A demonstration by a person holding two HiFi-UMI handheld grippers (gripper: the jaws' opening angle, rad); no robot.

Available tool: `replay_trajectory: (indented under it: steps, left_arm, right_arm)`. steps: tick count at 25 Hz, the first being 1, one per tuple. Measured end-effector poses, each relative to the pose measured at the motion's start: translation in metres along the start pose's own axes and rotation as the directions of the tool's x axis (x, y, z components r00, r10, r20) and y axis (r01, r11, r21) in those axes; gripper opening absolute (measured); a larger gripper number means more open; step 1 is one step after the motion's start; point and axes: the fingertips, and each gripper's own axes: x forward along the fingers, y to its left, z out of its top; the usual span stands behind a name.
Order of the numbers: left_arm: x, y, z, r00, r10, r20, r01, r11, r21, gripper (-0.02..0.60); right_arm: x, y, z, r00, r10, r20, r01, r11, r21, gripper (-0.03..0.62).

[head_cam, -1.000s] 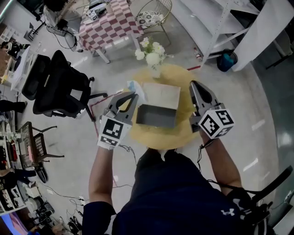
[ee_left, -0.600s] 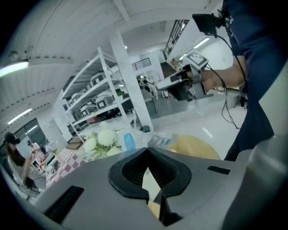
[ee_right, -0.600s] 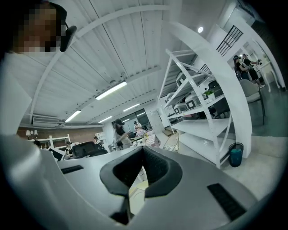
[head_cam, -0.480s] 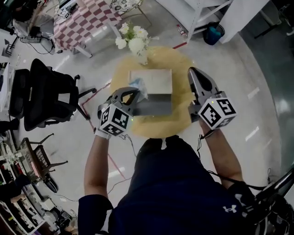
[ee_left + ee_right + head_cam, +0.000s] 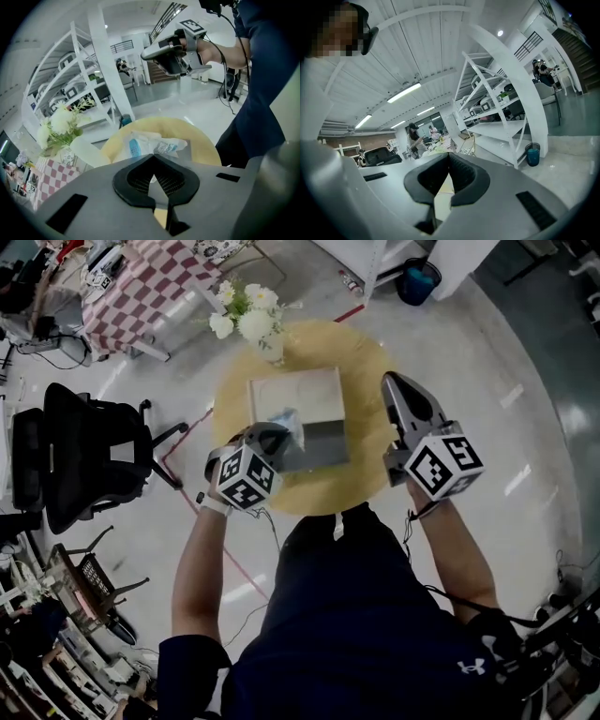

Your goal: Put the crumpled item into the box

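The crumpled item (image 5: 287, 419), a white and blue plastic wrapper, hangs over the left part of the grey box (image 5: 326, 442). The box's white lid (image 5: 295, 393) lies open behind it. My left gripper (image 5: 278, 430) is shut on the wrapper. In the left gripper view the wrapper (image 5: 151, 142) bulges out past the closed tips of the left gripper (image 5: 153, 158), with a sliver of it pinched between the pads. My right gripper (image 5: 393, 381) hovers shut over the table's right side with nothing in it. Its own view, past the right gripper (image 5: 449, 157), shows only the room.
The box stands on a small round yellow table (image 5: 367, 360) with a vase of white flowers (image 5: 247, 322) at its far edge. A black office chair (image 5: 77, 454) and a checkered table (image 5: 141, 294) stand to the left. White shelving (image 5: 501, 117) lines the far side.
My left gripper has carried the crumpled wrapper to the right, from beside the box's left edge to above the box. The right gripper has kept its place beside the box.
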Motion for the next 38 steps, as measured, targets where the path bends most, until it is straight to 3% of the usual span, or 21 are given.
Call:
replay_trajectory:
  steps: [9,19,30,38]
  left_arm:
    - [0.047,-0.027,-0.034,0.990,-0.102,-0.093,0.103,0.995,-0.004,0.017]
    - [0.083,-0.051,-0.069,0.960,-0.194,-0.202,0.200,0.980,0.007,0.017]
    - [0.112,-0.059,-0.089,0.932,-0.243,-0.271,0.252,0.968,-0.002,0.017]
    - [0.117,-0.057,-0.095,0.931,-0.243,-0.273,0.242,0.970,-0.039,0.024]
  right_arm:
    - [-0.004,-0.011,-0.019,0.998,-0.051,-0.022,0.051,0.998,0.038,0.002]
    - [-0.007,-0.024,-0.029,0.994,-0.101,-0.030,0.102,0.993,0.058,0.002]
    - [-0.003,-0.034,-0.043,0.990,-0.131,-0.057,0.135,0.988,0.072,0.002]
    - [0.003,-0.032,-0.047,0.990,-0.124,-0.071,0.129,0.989,0.074,0.002]
